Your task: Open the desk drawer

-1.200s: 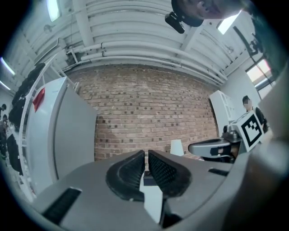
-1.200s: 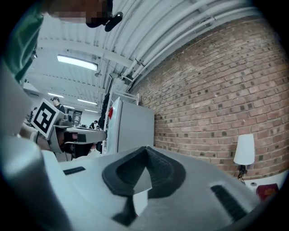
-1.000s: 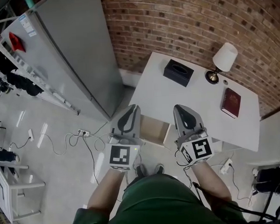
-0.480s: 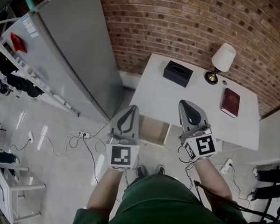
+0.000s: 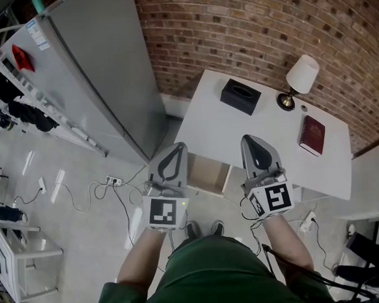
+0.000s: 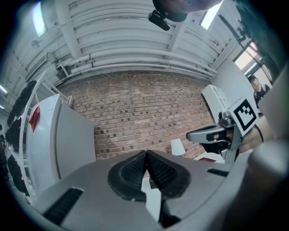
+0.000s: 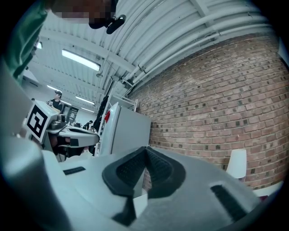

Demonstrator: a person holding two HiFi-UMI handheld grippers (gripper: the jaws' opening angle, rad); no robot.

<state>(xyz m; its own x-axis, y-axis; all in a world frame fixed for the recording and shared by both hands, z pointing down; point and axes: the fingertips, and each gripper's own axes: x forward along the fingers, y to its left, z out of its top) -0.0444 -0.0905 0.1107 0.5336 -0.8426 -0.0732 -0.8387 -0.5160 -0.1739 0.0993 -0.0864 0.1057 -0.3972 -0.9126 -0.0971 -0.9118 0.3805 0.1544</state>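
The white desk (image 5: 239,135) stands against the brick wall. Its drawer (image 5: 206,172) is pulled out at the near edge and shows a bare wooden inside. In the head view my left gripper (image 5: 177,146) hovers over the drawer's left side and my right gripper (image 5: 249,139) over the desk edge just right of it. Both point level toward the wall. The left gripper (image 6: 146,155) has its black pads pressed together with nothing between them. The right gripper (image 7: 145,151) is likewise shut and empty. Neither touches the drawer.
On the desk are a black tissue box (image 5: 240,96), a small lamp (image 5: 298,79) and a dark red book (image 5: 313,135). A tall grey fridge (image 5: 100,76) stands left of the desk. Cables and a power strip (image 5: 112,180) lie on the floor beside my feet.
Both grippers stay at nearly the same spot over the open drawer; the right one has edged slightly toward the desk. The drawer has not moved.
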